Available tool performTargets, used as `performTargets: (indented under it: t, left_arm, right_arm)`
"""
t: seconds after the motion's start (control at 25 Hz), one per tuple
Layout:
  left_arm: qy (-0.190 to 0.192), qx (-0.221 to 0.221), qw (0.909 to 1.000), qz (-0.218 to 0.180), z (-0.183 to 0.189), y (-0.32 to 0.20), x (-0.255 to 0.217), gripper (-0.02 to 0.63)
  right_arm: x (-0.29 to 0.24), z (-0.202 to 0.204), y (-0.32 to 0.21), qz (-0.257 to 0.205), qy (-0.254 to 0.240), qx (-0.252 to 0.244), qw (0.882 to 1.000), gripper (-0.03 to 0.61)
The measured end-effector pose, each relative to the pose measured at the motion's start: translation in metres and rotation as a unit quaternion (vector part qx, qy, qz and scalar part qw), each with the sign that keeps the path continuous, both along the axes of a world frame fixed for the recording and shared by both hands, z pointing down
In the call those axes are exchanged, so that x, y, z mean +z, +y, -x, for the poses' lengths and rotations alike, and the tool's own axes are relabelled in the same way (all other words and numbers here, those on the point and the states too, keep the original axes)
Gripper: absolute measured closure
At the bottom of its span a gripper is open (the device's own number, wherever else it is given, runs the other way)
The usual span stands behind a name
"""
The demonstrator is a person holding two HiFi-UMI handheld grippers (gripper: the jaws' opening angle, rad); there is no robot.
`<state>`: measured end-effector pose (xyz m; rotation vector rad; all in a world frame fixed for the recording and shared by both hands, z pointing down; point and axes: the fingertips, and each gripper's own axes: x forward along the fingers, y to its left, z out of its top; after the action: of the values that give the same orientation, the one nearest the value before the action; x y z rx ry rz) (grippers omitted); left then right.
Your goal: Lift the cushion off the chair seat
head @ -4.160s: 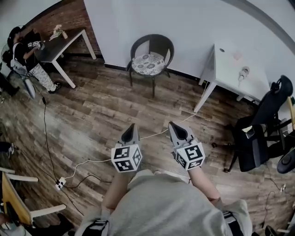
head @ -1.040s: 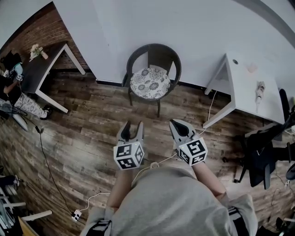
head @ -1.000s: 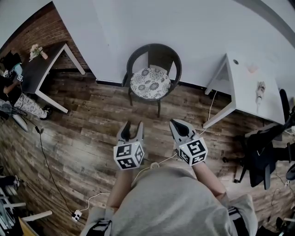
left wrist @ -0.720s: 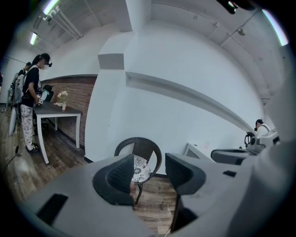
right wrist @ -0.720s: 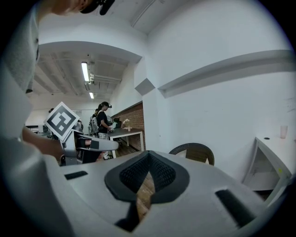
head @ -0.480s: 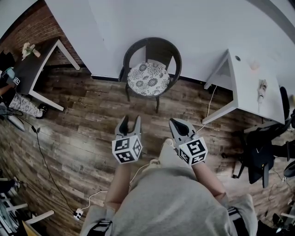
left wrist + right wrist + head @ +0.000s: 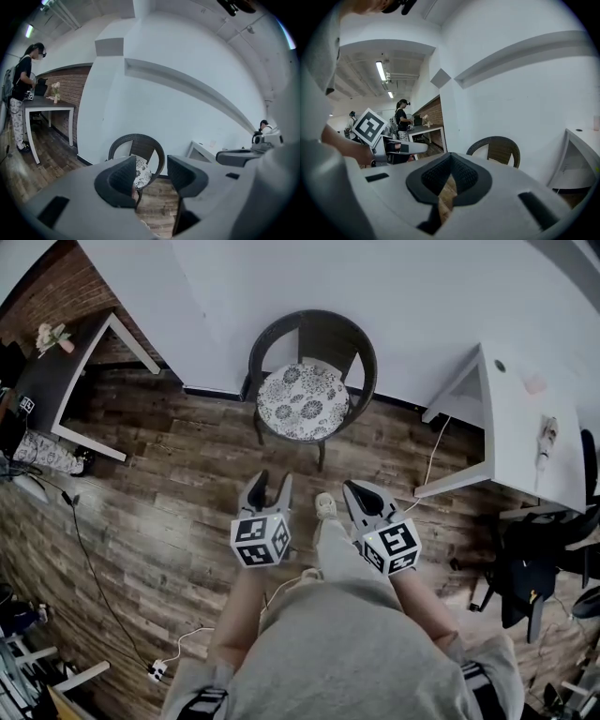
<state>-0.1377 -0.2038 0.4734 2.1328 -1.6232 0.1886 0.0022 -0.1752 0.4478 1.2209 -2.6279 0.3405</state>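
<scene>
Down at the bottom of the head view you've got both grippers held out over the wood floor (image 7: 169, 493), with one shoe (image 7: 325, 506) poking out between them. The left gripper (image 7: 271, 486) has its jaws spread wide with nothing in them. In the left gripper view the gap between them frames part of the chair, and a slice of the patterned cushion peeks out just past the left jaw's edge. The right gripper (image 7: 361, 491) is clenched, pads together at the tip and gripping nothing. Its own view only shows a sliver of floorboard through the slot below the pads, with the chair back rising above the jaws to the right.

Further out, the cushion (image 7: 302, 401) is sitting flat on the seat of the dark wicker chair (image 7: 272, 334), well apart from both grippers, with bare floor between. Neither jaw is touching it. The chair backs up against the white wall (image 7: 394, 287). A white table (image 7: 525, 427) stands off to the right with a cable (image 7: 435, 442) hanging down its leg, and a dark table (image 7: 66, 357) stands to the left by the brick.
</scene>
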Motion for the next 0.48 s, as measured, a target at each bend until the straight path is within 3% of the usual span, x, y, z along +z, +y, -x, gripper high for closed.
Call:
performTargets:
  t: [0.48]
  left_arm:
    - [-0.022,-0.006,0.9985,0.051,-0.003,-0.119,0.084,0.413]
  right_arm:
    - [0.046,-0.015,-0.123,0.037,0.001,0.002,0.999,0.577]
